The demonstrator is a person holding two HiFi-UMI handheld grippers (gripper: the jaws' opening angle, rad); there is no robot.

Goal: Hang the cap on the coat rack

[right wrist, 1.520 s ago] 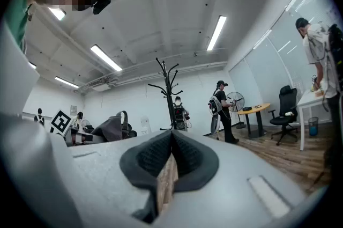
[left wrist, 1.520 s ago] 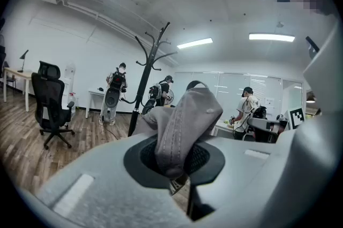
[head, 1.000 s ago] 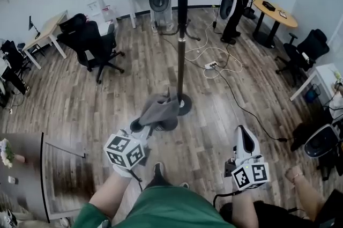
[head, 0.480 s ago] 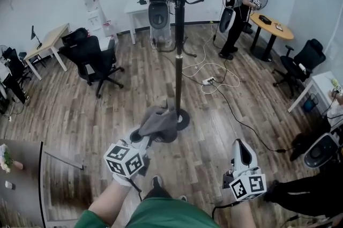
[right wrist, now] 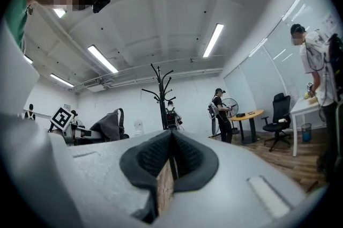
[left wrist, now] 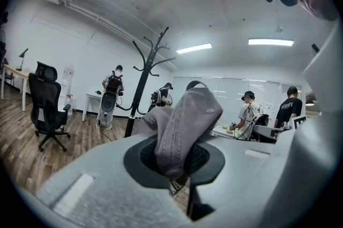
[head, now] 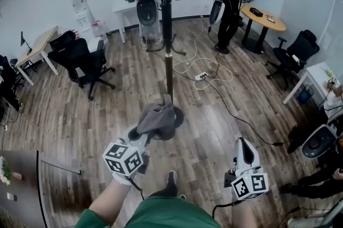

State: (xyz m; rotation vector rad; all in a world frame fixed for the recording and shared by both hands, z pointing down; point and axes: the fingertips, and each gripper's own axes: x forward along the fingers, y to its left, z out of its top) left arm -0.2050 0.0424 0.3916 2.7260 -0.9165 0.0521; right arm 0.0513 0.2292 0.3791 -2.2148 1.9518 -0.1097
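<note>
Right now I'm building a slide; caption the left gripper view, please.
Left gripper shut on a grey cap, with the coat rack standing ahead.

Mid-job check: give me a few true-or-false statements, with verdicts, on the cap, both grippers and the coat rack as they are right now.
1. The left gripper is shut on the grey cap. True.
2. The cap hangs on a hook of the coat rack. False: it is in the left gripper, short of the rack and below its hooks.
3. The right gripper has its jaws together with nothing between them. True.
4. The coat rack lies tipped over on the wooden floor. False: it stands upright on its round base.
</note>
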